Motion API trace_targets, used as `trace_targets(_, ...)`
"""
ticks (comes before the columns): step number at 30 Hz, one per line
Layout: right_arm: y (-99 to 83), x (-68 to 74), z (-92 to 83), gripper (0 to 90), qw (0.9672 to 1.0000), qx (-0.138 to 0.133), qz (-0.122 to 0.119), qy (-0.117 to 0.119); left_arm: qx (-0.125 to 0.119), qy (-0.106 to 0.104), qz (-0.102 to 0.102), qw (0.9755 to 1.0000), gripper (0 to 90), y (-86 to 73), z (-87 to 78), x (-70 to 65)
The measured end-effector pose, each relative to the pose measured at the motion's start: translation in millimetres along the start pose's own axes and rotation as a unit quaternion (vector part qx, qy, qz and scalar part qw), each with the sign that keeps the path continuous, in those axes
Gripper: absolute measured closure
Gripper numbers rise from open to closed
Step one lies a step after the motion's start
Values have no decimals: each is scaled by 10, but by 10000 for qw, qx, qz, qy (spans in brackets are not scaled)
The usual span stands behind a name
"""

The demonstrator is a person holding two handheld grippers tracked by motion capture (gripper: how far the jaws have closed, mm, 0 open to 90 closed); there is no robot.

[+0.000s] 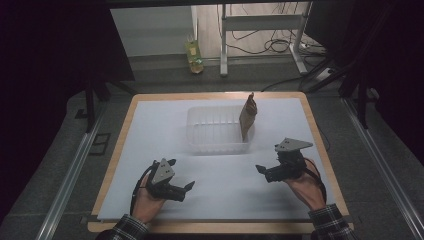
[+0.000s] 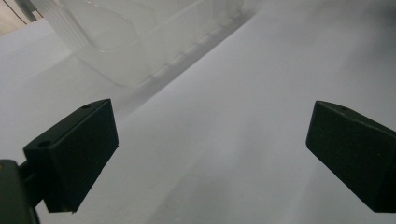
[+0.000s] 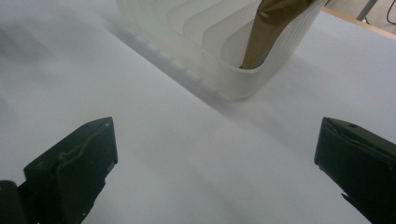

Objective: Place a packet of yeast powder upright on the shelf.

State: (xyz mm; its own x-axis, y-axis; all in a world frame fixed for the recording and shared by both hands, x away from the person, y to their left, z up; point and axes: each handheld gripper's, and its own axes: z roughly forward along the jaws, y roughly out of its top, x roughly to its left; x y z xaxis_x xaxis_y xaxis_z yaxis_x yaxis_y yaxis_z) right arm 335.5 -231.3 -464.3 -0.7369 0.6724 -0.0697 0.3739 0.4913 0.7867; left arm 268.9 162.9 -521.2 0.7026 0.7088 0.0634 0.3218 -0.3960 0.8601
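White sheeting covers the wooden table, and beyond its far edge, at the top of the high view, we see a grey floor with a yellowish bottle and a metal frame with loose cables.

Near the centre of that view, slightly above the middle, sits a clear plastic tub. A brown paper bag stands upright inside it, leaning against the tub's right wall, its crumpled top rising above the rim. In the right gripper view we find the bag at the upper right, its foot tucked into a corner of the tub.

Our left gripper lies at the lower left of the high view, just above the sheet, its jaws spread wide with nothing between them. Our right gripper sits at the lower right, jaws likewise parted and empty. Both are well apart from the tub, which lies between and beyond them.
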Motion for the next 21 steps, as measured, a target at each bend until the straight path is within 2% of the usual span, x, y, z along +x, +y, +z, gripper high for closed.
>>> trace_targets(11, -140, 33, -101, 0, 10000, -43, 63, 31, 20, 9, 7, 10000, 24, -1, -12, 26)
trace_targets(21, -252, 89, -206, 0, 9998, -90, -123, -130, 42, 14, 29, 10000, 27, -3, -14, 33)
